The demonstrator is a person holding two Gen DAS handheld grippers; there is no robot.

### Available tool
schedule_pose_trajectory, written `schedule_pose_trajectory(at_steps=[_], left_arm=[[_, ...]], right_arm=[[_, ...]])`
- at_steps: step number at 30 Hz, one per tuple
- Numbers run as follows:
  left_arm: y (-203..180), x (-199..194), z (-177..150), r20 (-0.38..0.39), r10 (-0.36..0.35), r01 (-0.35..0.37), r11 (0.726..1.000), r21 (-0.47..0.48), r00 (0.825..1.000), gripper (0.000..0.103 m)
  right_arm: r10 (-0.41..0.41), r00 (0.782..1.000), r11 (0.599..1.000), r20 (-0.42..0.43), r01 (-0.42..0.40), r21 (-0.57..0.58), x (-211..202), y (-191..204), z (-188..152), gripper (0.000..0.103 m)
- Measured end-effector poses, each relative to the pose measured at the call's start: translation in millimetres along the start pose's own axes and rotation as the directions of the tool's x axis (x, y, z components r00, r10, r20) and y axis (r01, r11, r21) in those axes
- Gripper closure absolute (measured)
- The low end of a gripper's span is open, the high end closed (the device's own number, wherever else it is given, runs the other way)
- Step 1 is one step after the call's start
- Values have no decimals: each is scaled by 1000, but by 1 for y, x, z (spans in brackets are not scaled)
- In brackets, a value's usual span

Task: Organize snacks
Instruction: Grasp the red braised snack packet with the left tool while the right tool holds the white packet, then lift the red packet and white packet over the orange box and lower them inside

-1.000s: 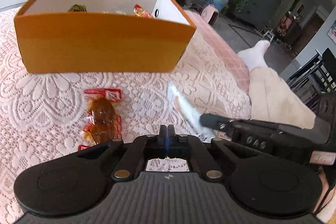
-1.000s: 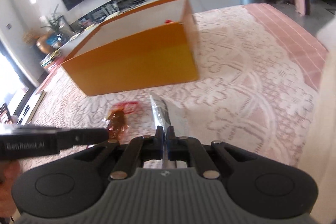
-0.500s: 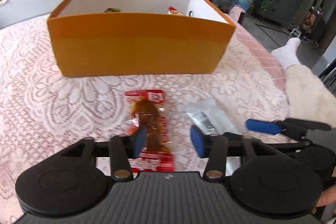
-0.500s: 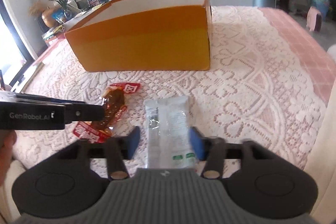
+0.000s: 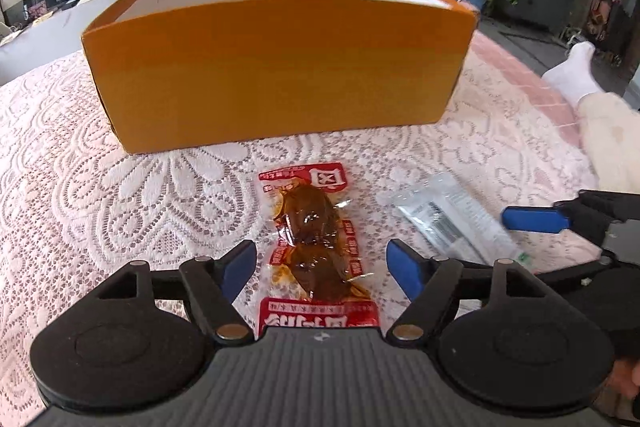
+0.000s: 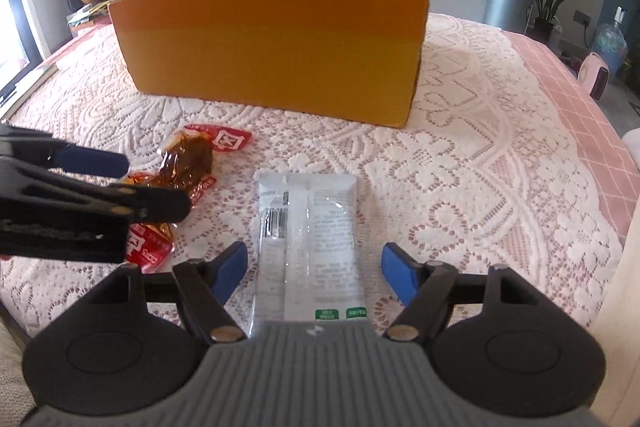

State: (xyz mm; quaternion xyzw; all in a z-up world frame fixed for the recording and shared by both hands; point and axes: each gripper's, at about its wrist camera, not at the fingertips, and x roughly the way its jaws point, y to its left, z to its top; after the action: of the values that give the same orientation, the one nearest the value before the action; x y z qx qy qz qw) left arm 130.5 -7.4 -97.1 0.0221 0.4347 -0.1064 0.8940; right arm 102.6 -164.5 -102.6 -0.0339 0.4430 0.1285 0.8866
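While both tools hang low over the lace-covered desk (image 6: 480,163), we line each one up with its own packet. Our left tool (image 5: 320,267) is spread wide, nothing between its blue pads (image 5: 239,269), and the red snack packet (image 5: 316,247) lies straight ahead between them, long axis running near to far, its near end already under the tool's nose. Our right tool (image 6: 314,269) is spread just as wide, and the clear white packet (image 6: 308,243) sits centred in its gap, also lengthwise along the line of reach. So each tool is nearest its own packet: red on the left, white just to its right, both flat on the lace and well short of the orange box (image 5: 276,67), which stands at the far side behind them.

That alignment is what the next move turns on, we judge: each packet's narrow width lies across the gap, so closing the pads should catch it across the short side.

Compared with half a second ago, the pads sit wider apart and we've dropped lower: the box's near wall now hides its inside, where snacks showed before. A full second ago both tools were pressed together. The packets themselves haven't shifted on the lace.
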Motion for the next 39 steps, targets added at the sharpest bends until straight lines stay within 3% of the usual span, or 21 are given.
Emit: schedule_pose_trajectory(at_steps=[4,10,12,16,39], left_arm=[[3,11,-2,-15,11,-11,1000,0,1000,16],[3,14,-6,25,25,-26,999,33,999,18],[3,13,-6,33,23,-25,999,44,999,26],[-1,12,-7,46,14,-17,998,66,999,32],[-2,-38,-7,164,14,-25,998,65,986,36]], right_arm=[[-17,1000,999,3,17,-28,2,5,-1,30],[-20,1000,999,13,20,-34,4,7,-1,28],[-20,1000,999,14,20,-37,4,7,-1,30],[5,1000,997,24,-3,-77,1,13,-2,53],[27,993,998,118,-20,-66,-26,13,0,56]])
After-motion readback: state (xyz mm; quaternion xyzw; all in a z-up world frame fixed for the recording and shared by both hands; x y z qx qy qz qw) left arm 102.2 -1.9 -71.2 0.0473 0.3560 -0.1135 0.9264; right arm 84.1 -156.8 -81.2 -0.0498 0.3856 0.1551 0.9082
